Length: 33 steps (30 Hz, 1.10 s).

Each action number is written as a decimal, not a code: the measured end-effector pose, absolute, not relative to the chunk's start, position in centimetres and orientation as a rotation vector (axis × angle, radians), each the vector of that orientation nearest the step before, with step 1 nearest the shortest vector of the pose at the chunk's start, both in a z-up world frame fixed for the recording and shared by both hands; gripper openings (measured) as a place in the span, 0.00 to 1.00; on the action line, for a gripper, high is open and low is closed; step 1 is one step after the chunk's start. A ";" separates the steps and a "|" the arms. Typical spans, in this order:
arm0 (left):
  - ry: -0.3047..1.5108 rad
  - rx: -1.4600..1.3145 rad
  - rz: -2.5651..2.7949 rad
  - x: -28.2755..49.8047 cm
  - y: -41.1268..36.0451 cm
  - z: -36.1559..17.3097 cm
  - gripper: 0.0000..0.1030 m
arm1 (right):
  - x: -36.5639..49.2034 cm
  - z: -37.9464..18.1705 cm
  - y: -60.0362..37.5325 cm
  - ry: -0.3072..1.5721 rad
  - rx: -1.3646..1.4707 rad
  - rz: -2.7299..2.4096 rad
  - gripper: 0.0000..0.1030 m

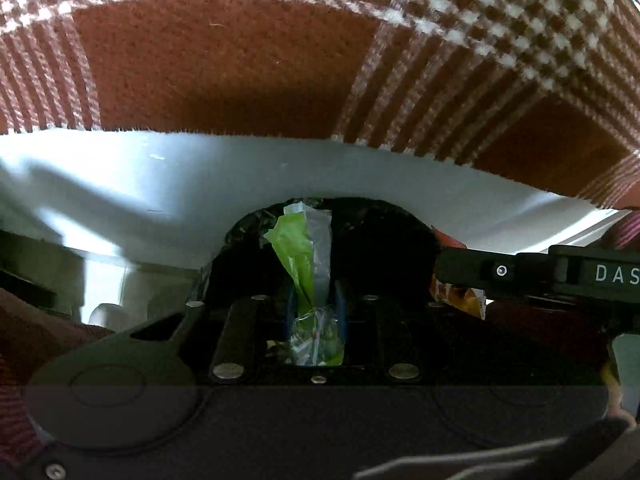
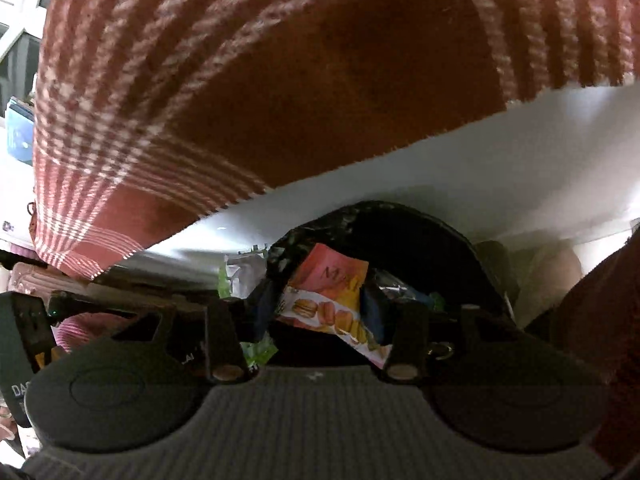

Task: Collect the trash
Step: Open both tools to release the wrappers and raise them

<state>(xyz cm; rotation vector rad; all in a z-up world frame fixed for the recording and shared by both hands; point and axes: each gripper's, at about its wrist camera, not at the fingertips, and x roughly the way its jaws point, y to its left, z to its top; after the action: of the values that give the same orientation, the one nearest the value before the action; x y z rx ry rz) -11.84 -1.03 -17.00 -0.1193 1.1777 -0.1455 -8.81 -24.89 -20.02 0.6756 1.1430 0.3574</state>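
Note:
In the left wrist view my left gripper (image 1: 315, 294) is shut on a crumpled green and silver wrapper (image 1: 304, 256), which sticks out past the blue pads over the black-lined trash bin (image 1: 380, 232). My right gripper (image 1: 444, 272) comes in from the right with an orange wrapper (image 1: 456, 300). In the right wrist view the right gripper (image 2: 320, 306) has a pink and orange macaron snack wrapper (image 2: 332, 296) spanning its blue pads, above the bin's black bag (image 2: 420, 248). The left gripper (image 2: 216, 302) and its green wrapper (image 2: 238, 276) show at the left.
A red and white plaid blanket (image 1: 240, 60) hangs over a white surface (image 1: 140, 184) just behind the bin. More foil trash (image 2: 396, 284) lies inside the bin. A dark red sleeve (image 2: 600, 320) fills the right edge, and pink quilted fabric (image 2: 32, 280) sits at the left.

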 end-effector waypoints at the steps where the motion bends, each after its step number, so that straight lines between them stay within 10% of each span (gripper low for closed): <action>1: 1.177 -0.119 -0.146 -11.8 -1.0 -17.1 0.18 | -8.8 -20.0 -24.7 1.143 0.673 0.359 0.55; 8: 1.176 -0.117 -0.146 -11.5 -1.5 -17.4 0.19 | -8.7 -19.9 -24.6 1.143 0.665 0.369 0.57; 13: 1.165 -0.113 -0.139 -11.8 -2.1 -16.6 0.50 | -8.6 -19.8 -23.8 1.142 0.647 0.371 0.70; 33: 0.936 -0.094 -0.237 -15.0 -0.6 -7.1 0.74 | -10.3 -12.9 -23.6 0.961 0.428 0.448 0.88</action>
<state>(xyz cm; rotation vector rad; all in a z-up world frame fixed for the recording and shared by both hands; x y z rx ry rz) -14.96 -0.61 -7.07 -0.0938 0.9358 -0.2368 -10.30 -23.59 -12.94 0.4281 0.9615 0.4483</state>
